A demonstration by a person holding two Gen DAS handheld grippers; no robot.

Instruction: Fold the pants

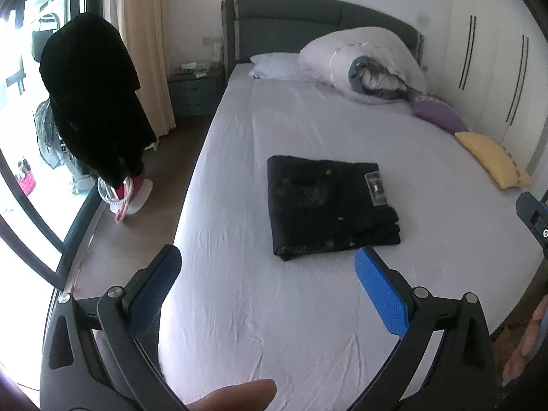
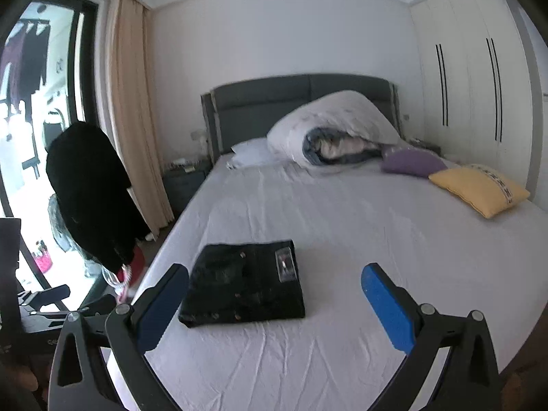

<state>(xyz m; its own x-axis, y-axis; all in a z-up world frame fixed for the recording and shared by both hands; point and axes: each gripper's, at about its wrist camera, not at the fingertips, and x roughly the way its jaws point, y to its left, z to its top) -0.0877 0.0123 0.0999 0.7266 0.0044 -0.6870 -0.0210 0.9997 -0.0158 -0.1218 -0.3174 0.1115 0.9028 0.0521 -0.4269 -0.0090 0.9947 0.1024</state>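
Item: black pants [image 1: 330, 205], folded into a compact, roughly rectangular stack of several layers, small metal studs dotting the fabric and a clear-sleeved tag [image 1: 376, 187] lying on its top face toward the right edge; position: flat on the pale lilac bed sheet [image 1: 274, 308], in the near half of the mattress, well apart from everything at the head end. Left gripper [image 1: 269, 267]: black frame, blue textured pads, jaws spread wide with nothing between them, raised above the sheet just short of the stack's near edge; a fingertip of the person's hand [image 1: 239, 394] shows at the bottom margin. Right gripper [image 2: 274, 286]: same build, jaws spread as wide as they go, empty, the stack lying ahead of them toward the left pad and untouched. Furnishings at the head end: grey upholstered headboard [image 1: 291, 24]; white pillow [image 1: 274, 65]; rolled white duvet with a grey-blue lining [image 1: 370, 65]; purple cushion [image 1: 438, 113]; yellow cushion [image 1: 493, 164], the two cushions touching along the right side. Beside the bed, left: dark nightstand [image 1: 193, 92], beige curtain [image 1: 144, 51], a dark garment draped over a stand [image 1: 92, 96] in front of the bright window. Right wall: cream wardrobe doors with long dark handles [image 2: 479, 85].
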